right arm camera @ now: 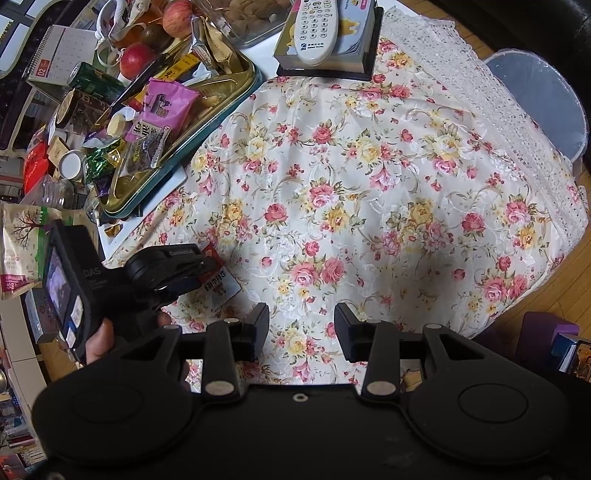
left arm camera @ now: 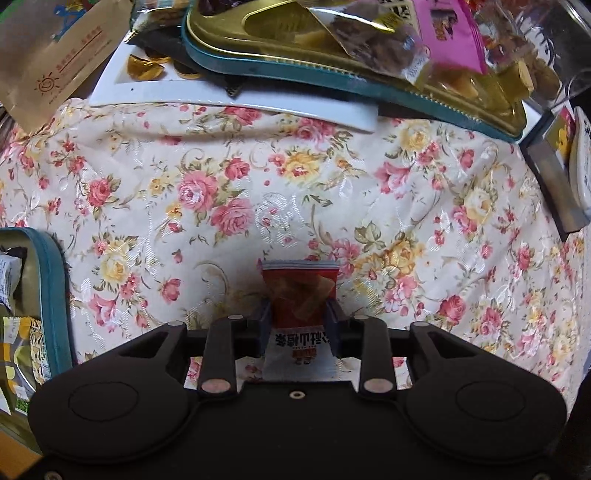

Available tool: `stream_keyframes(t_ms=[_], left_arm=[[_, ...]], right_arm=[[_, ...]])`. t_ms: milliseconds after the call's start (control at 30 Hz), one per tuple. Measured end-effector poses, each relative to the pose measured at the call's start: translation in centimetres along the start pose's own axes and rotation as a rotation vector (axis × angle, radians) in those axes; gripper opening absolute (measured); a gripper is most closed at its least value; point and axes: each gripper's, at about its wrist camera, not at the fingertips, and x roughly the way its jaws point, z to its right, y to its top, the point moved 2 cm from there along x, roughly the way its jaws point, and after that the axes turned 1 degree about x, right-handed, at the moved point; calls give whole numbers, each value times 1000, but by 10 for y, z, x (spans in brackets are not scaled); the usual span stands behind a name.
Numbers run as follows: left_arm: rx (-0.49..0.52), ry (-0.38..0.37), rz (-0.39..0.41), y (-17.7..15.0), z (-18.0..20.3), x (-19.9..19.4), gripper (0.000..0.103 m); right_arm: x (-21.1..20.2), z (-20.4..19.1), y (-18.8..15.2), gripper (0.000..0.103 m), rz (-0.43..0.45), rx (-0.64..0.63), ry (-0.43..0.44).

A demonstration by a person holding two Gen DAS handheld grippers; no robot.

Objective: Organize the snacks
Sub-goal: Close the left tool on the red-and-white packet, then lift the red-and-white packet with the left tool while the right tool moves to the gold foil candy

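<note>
Snack packet (left arm camera: 300,295): red, pinched between our left gripper (left arm camera: 298,325) fingers, just above the floral tablecloth (left arm camera: 369,184).
Right gripper (right arm camera: 301,332): we see it spread, holding nothing.
Gold tray (left arm camera: 295,70): beyond, heaped with snacks.

Matte black tongs (right arm camera: 301,326) (silver pivot pins)

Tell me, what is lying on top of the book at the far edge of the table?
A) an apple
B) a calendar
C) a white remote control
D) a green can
C: the white remote control rests across the book, keypad up.
</note>
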Motion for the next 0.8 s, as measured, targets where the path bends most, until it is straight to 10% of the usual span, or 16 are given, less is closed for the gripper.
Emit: stream_keyframes(t_ms=[433,800], left_arm=[[123,86,10,-11,50,13,51],[115,45,2,-13,20,-18,44]], right_arm=[[5,0,1,43,-11,-9,-16],[7,-9,-4,41,-2,-47,-27]])
